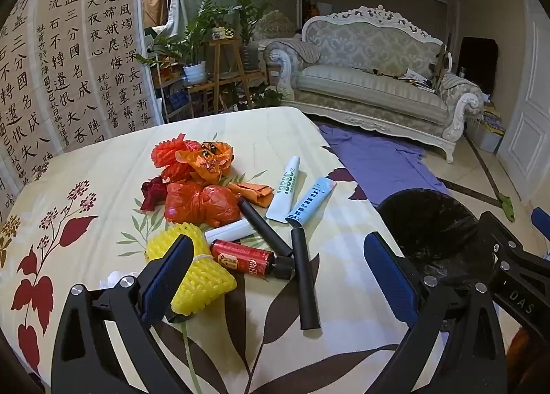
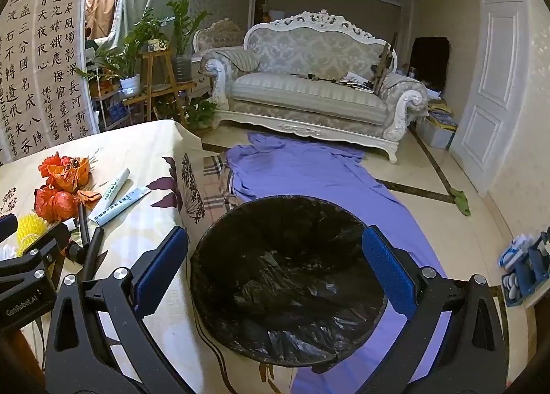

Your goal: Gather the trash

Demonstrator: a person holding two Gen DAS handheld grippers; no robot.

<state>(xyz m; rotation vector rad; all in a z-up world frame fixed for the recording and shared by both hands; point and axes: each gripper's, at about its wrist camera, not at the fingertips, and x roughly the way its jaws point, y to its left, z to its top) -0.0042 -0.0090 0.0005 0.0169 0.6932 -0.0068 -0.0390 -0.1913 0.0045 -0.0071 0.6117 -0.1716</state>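
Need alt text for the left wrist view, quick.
Open left tool hovers over a floral-cloth table strewn with trash: yellow foam net, red bottle, black tubes, toothpaste tubes, orange bags. Black-lined bin sits right.

Trash bin [image 2: 285,277] mouth unobstructed; litter [image 1: 227,222] crowds table [image 1: 86,160].
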